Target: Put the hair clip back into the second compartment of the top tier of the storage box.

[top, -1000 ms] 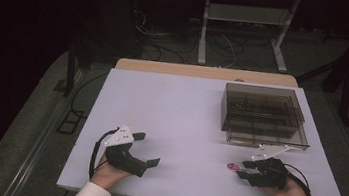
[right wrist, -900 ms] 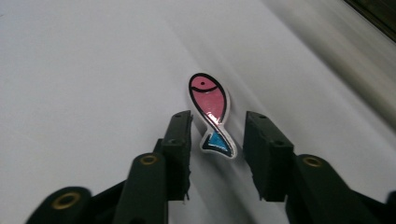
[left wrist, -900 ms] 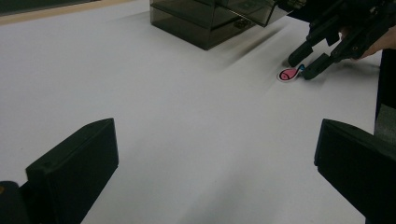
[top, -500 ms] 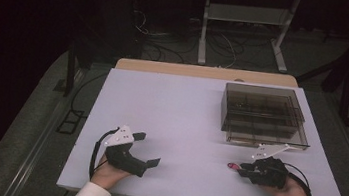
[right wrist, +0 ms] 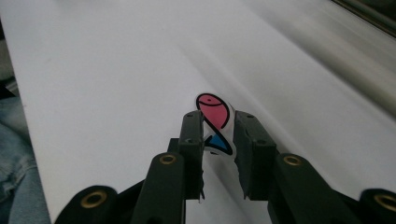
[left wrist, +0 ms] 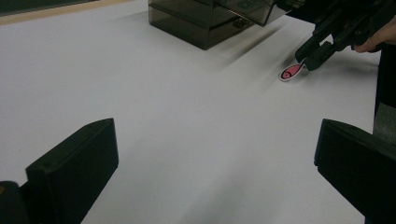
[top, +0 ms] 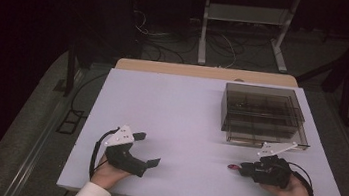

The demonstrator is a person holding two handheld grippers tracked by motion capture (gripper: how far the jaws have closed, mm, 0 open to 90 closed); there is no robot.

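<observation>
little has shifted over the last second: right hand-held gripper (right wrist: 218,135) stays low on the table (top: 185,114), jaws pinching the fish sticker (right wrist: 214,112), short of the smoky box (top: 261,113). left hand-held gripper (top: 146,150) rests spread, idle. carrying not begun, i'd judge.

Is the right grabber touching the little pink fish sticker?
Touching. In the right gripper view the right gripper has both jaws pressed against the fish sticker.

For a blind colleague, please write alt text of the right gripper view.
The right hand-held gripper has its two black jaws closed on a small fish-shaped piece, pink with a blue tail, just above the white table.
</observation>
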